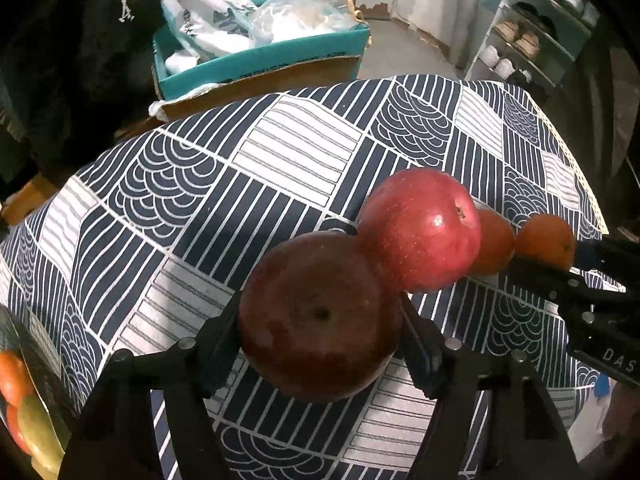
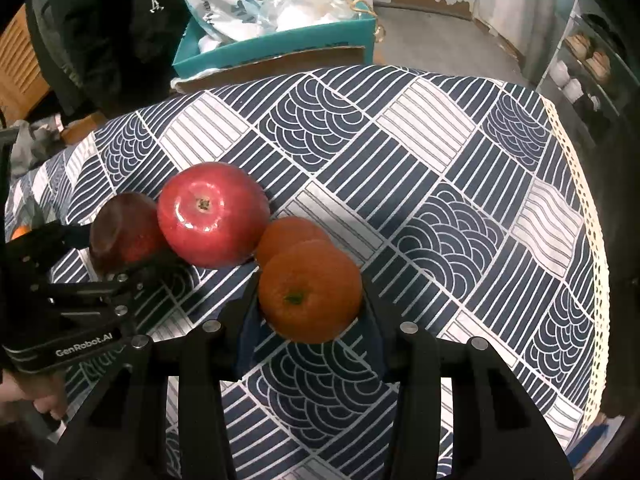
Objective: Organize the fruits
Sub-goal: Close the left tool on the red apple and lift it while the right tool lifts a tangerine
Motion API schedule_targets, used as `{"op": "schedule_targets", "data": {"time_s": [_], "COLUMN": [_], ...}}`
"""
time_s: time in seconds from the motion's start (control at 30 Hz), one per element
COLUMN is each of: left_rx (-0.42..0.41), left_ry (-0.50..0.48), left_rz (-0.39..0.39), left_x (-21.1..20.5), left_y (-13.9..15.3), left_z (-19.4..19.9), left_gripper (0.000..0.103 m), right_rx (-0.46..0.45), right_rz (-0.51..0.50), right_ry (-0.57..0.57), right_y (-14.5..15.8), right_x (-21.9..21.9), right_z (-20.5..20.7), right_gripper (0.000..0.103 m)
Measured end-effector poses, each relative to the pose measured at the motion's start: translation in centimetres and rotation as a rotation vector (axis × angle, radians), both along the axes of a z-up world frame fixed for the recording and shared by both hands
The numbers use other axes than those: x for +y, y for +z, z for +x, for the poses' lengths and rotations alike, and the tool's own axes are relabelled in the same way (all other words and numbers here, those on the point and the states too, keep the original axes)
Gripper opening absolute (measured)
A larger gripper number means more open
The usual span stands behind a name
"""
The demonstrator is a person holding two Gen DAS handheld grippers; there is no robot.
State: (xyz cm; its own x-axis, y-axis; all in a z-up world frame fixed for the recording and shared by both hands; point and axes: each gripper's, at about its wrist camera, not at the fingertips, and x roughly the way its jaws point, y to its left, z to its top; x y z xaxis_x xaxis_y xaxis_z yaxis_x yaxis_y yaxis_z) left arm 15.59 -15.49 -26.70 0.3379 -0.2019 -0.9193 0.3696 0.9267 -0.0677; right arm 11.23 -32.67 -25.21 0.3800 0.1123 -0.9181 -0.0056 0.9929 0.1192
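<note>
On the patterned tablecloth (image 1: pixel 280 152) several fruits lie in a row. My left gripper (image 1: pixel 320 308) is shut on a dark red apple (image 1: pixel 320 320), one finger pressed on each side. A brighter red apple (image 1: pixel 420 232) touches it just behind. Beyond that lies a loose orange (image 1: pixel 494 244). My right gripper (image 2: pixel 308 296) is shut on a second orange (image 2: pixel 310 292), stem end facing up, with the loose orange (image 2: pixel 288 232) right behind it. From the right wrist view, the left gripper (image 2: pixel 120 248) holds the dark apple (image 2: pixel 120 232) beside the bright apple (image 2: pixel 212 216).
A teal box (image 1: pixel 260 56) stuffed with plastic bags stands past the table's far edge. A container with more fruit (image 1: pixel 24 400) shows at the lower left. A shelf rack (image 1: pixel 532 40) stands at the far right. The cloth's lace edge (image 2: pixel 580 200) marks the table's right side.
</note>
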Motion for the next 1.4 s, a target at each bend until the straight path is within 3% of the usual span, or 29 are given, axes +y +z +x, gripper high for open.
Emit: {"op": "schedule_targets", "data": {"time_s": [0.43,1.4], "left_rx": [-0.061,-0.191], "left_ry": [0.012,0.103], "left_rz": [-0.014,-0.075], "left_x": [0.7,5.4], "left_y": [3.3,12.3], "left_z": [-1.8,-6.0], "left_gripper": [0.072,0.072], "right_rx": [-0.043,-0.21], "right_rz": [-0.033,-0.03], "right_ry": [0.02,0.11], "right_y": [1.9,10.6], "right_x": [0.9,4.4], "right_z": [-0.2,-2.7], "right_gripper": [0.044,0.044]}}
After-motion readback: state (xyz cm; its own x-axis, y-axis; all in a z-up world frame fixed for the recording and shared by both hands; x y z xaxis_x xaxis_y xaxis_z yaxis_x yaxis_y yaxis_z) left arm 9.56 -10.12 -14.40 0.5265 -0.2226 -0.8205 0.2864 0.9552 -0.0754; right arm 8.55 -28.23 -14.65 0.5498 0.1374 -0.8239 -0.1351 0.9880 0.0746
